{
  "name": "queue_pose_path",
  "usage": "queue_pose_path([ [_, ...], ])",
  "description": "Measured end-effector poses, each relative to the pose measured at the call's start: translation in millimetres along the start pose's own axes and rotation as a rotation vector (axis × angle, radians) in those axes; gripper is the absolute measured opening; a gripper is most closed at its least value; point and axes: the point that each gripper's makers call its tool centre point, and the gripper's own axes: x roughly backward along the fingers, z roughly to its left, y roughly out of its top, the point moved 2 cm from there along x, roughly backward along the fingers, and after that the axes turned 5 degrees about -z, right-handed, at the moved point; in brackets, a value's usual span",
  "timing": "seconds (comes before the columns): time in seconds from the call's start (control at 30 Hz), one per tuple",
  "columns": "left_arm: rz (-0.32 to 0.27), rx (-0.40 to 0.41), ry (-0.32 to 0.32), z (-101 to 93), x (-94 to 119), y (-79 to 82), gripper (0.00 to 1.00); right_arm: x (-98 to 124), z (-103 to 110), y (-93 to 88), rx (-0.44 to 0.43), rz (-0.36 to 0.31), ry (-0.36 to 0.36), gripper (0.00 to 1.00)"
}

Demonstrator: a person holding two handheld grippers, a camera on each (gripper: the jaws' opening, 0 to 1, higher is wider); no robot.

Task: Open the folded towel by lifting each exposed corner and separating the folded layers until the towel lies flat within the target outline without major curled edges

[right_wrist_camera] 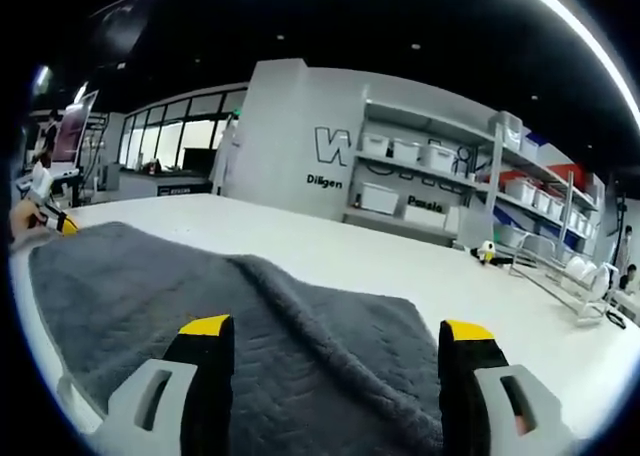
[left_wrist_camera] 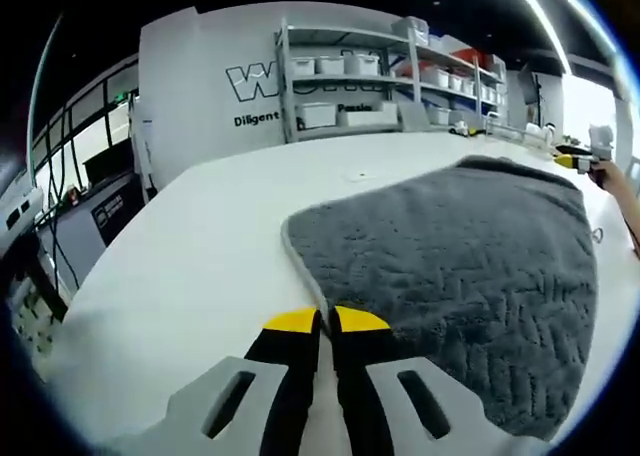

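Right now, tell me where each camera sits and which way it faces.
Left gripper view: rides the left gripper, jaws shut at the grey towel corner, facing the shelving; a hand at right.
Right gripper view: rides the right gripper, jaws open over the towel, facing the same shelving.
Shared: towel, white table, shelving.
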Motion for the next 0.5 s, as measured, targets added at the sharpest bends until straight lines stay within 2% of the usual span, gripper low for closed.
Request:
queue_pose_path([
  [0.3,-0.016,0.002,0.009,1.3,3,4.1,0.03,-1,-1,-0.3,0.0,0.002,0.0,0.85],
  [0.33,-0.004,-0.038,0.06,10.7,5,3.7,0.03,-1,-1,-0.7,0.0,0.003,-0.001,0.85],
  [0.5,-0.036,-0.012,0.086,18.7,9,9.1,0.08,-2,-2,0.0,0.001,0.002,0.002,0.85],
])
